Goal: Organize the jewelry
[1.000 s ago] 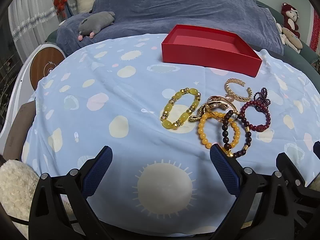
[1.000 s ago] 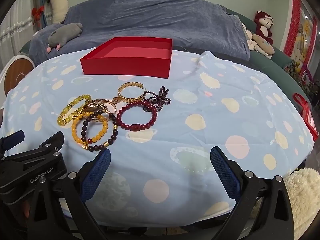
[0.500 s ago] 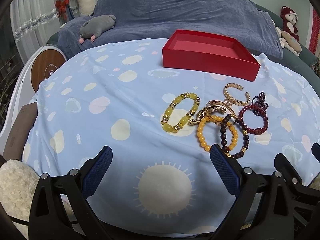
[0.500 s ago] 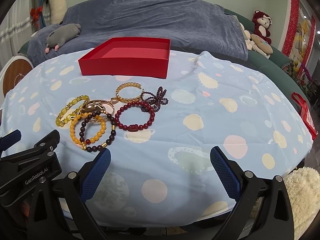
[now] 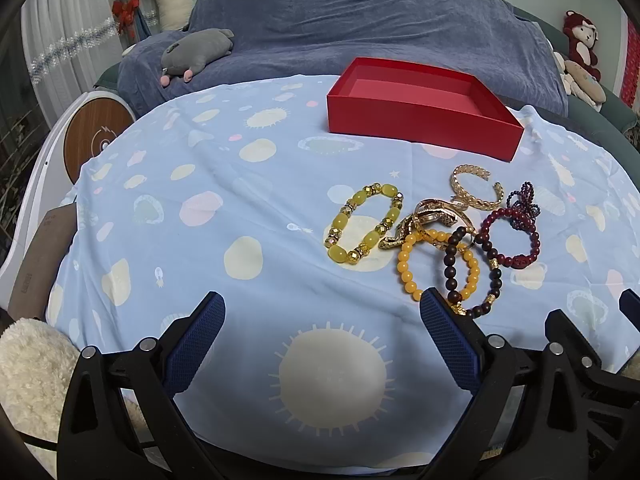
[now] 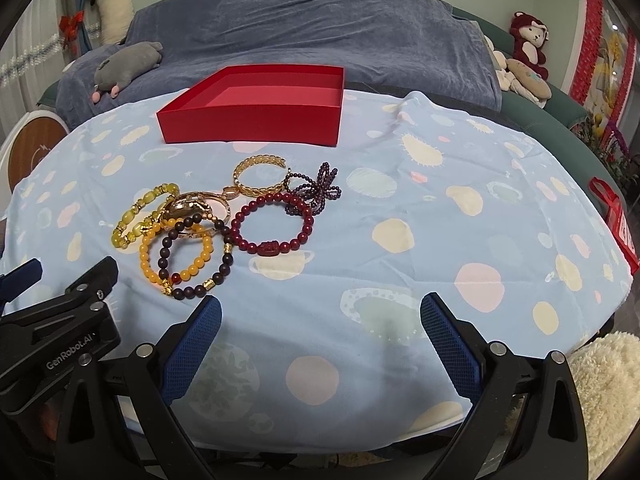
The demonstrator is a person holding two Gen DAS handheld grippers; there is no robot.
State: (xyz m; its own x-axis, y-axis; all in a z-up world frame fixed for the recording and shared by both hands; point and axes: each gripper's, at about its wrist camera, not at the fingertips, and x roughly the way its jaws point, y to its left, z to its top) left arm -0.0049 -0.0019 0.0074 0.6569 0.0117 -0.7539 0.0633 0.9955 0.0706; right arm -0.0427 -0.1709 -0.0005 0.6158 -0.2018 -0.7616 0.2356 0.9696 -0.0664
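Observation:
Several bracelets lie in a cluster on the blue cloth: a yellow-green one (image 5: 362, 224), an orange one (image 5: 436, 264), a dark brown one (image 5: 474, 276), a dark red one (image 6: 274, 224), a gold cuff (image 6: 260, 176), a gold chain piece (image 5: 434, 216) and a purple bead piece (image 6: 316, 188). An open red box (image 5: 420, 116) stands behind them, empty; it also shows in the right wrist view (image 6: 256, 116). My left gripper (image 5: 322, 332) is open, low, in front-left of the cluster. My right gripper (image 6: 320, 330) is open, in front-right of it.
The table has a blue patterned cloth (image 6: 440, 240). A blue-covered sofa (image 5: 360, 28) with plush toys stands behind. A round white and wood object (image 5: 92, 140) is at the left. A fluffy white rug (image 6: 608, 392) lies at the lower right.
Both grippers have drawn back and up a little, so the box and bracelets sit slightly lower and farther in view. Both stay open and empty.

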